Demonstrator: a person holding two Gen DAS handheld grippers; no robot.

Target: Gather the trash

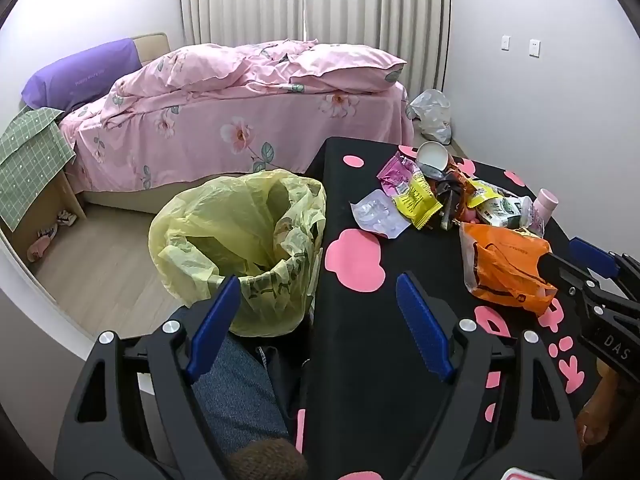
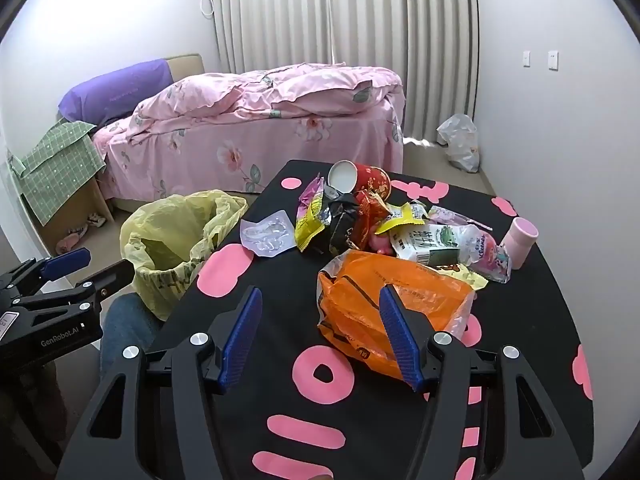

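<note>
Nearly all the collecting looks still to do: the heap of crumpled snack wrappers, cups and cartons (image 2: 400, 220) lies on the black pink-patterned tabletop (image 2: 280, 300). The yellow-lined trash bin (image 1: 240, 248) beside it appears empty. The left gripper (image 1: 320, 312) and right gripper (image 2: 320, 324) both have jaws apart, the right just short of the crumpled orange plastic bag (image 2: 384, 304).

Pink floral bed (image 1: 240, 120), purple pillow (image 1: 80, 74), striped curtain (image 2: 344, 12), green checked cloth (image 1: 28, 160).
</note>
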